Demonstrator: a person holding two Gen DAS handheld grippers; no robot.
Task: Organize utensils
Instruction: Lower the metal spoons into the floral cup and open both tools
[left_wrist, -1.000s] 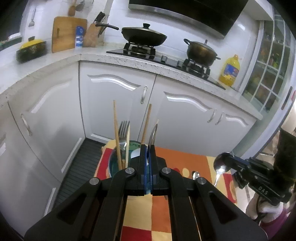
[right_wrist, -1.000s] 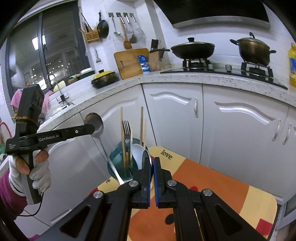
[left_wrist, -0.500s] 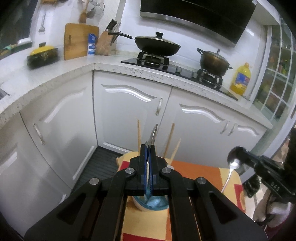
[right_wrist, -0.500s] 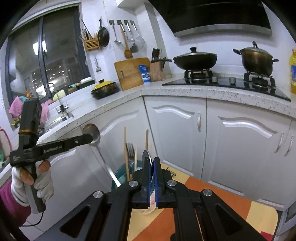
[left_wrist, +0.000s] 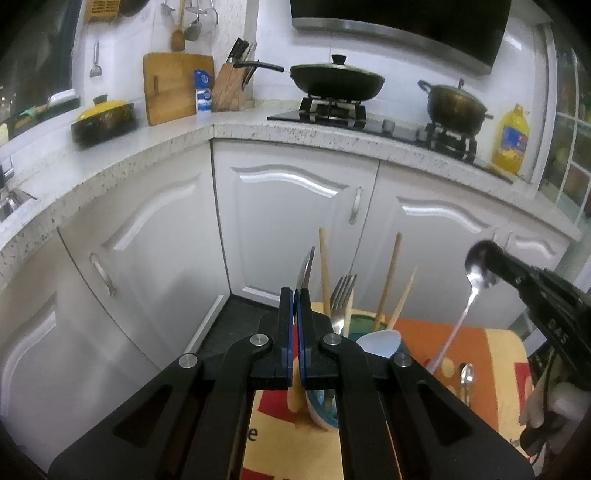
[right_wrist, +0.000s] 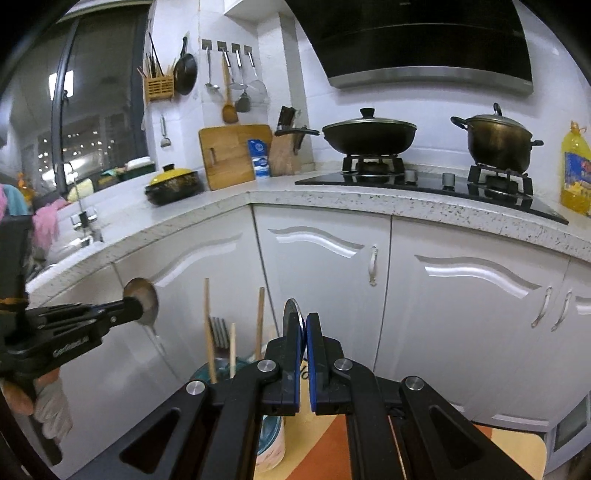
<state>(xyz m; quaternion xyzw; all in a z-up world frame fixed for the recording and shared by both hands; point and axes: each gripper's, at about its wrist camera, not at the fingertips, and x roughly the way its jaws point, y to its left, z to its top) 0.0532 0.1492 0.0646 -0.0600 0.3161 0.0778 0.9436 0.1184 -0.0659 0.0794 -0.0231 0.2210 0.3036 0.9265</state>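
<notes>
My left gripper (left_wrist: 296, 295) is shut on the bowl of a metal spoon (left_wrist: 306, 266), seen edge-on above the fingertips. From the right wrist view, that left gripper (right_wrist: 135, 308) grips the spoon bowl (right_wrist: 147, 304) with the handle hanging down. My right gripper (right_wrist: 303, 325) is shut on a second spoon's bowl (right_wrist: 289, 314). In the left wrist view the right gripper (left_wrist: 493, 266) holds this spoon (left_wrist: 463, 317), handle slanting down toward the teal cup (left_wrist: 321, 410). The cup holds wooden chopsticks (left_wrist: 324, 269), a fork (left_wrist: 343, 291) and a pale spoon (left_wrist: 380, 343).
The cup (right_wrist: 271, 435) stands on an orange and yellow cloth (left_wrist: 487, 350), where a small spoon (left_wrist: 466, 376) lies. White cabinet doors (right_wrist: 321, 288) rise close behind. A gloved hand (right_wrist: 51, 406) holds the left gripper.
In the left wrist view the cup has slid from behind the fingers to their right. In the right wrist view the cup has sunk lower. Both grippers stayed shut on their spoons.
</notes>
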